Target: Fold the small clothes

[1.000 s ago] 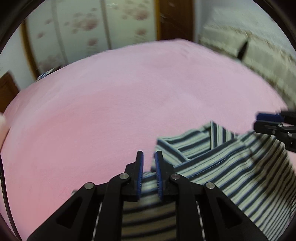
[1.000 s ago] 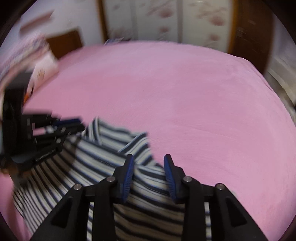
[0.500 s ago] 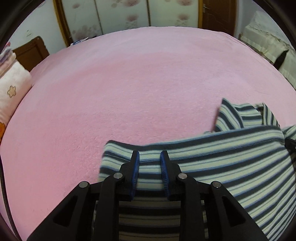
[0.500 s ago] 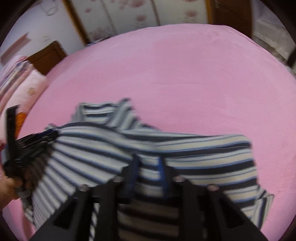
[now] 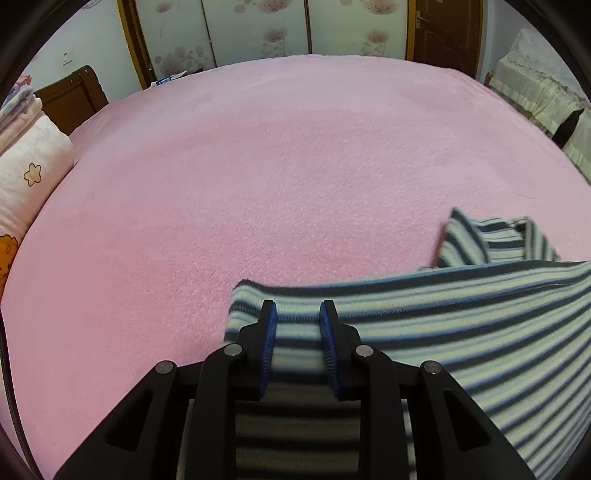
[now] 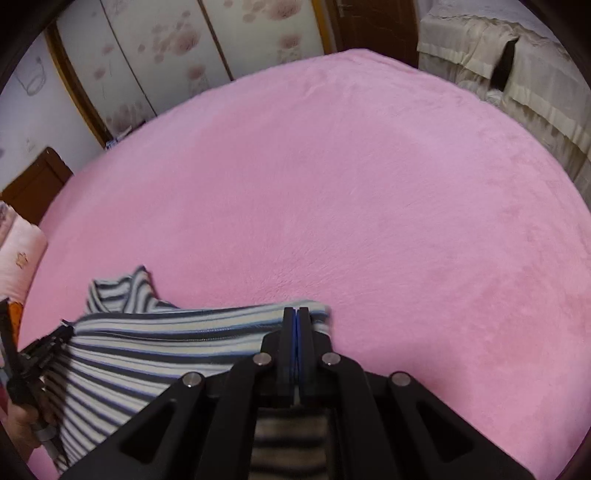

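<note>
A small shirt (image 5: 461,325) with dark and cream stripes lies on the pink bed, its collar (image 5: 491,240) poking out behind a straight raised edge. My left gripper (image 5: 297,308) is shut on a thick bunch of this fabric near the edge's left end. In the right wrist view the same shirt (image 6: 155,343) stretches leftward from my right gripper (image 6: 297,312), which is shut tight on the edge's right end. The left gripper (image 6: 48,343) shows there at the far left, held by a hand (image 6: 18,421). The collar (image 6: 114,291) sticks up beyond the edge.
The pink fleece blanket (image 5: 258,166) covers the whole bed beyond the shirt. Folded pale quilts (image 5: 26,173) and a wooden headboard (image 5: 74,96) sit at the left. Flowered wardrobe doors (image 5: 258,29) stand behind, with cream-covered furniture (image 5: 546,92) at the right.
The right gripper's jaws have closed onto the shirt's edge and it has slid right. The edge now runs taut between both grippers, over most of the collar area.
</note>
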The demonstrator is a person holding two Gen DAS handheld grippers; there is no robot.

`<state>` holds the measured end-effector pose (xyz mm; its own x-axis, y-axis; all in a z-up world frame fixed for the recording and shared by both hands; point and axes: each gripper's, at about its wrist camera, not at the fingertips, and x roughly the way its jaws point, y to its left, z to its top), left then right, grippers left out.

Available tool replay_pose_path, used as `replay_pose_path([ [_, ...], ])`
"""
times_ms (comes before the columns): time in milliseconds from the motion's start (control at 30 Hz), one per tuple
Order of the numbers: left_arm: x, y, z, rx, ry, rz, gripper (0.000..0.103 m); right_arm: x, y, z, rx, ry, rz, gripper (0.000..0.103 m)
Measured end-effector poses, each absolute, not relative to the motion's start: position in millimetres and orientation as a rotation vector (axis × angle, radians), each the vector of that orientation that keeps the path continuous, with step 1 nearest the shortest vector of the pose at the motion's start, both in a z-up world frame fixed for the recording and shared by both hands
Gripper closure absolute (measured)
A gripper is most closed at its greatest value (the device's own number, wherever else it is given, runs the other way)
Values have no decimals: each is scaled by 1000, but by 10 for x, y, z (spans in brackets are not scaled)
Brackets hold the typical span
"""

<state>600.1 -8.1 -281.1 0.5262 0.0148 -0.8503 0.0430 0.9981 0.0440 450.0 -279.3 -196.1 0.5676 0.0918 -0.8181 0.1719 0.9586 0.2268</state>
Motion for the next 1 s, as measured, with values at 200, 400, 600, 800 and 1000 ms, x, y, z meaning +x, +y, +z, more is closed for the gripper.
replay_pose_path([
  [200, 5544, -26, -2310, 16, 990, -39, 57, 4097, -2631, -1687, 290, 955, -7, 103],
  [400, 4963, 231, -1730, -66, 918, -7, 33, 3750, -2336, -1501, 345, 957, -9, 100],
  [600, 4420, 568, -1509, -136, 892, 56, 18, 3371, -2030, -1468, 409, 960, -15, 100],
  [800, 3987, 882, -1781, -245, 970, 123, 16, 3108, -1621, -1540, 380, 984, 21, 100],
  [1000, 3664, 1102, -2194, -381, 1059, 149, 16, 2907, -1272, -1595, 332, 971, 34, 100],
])
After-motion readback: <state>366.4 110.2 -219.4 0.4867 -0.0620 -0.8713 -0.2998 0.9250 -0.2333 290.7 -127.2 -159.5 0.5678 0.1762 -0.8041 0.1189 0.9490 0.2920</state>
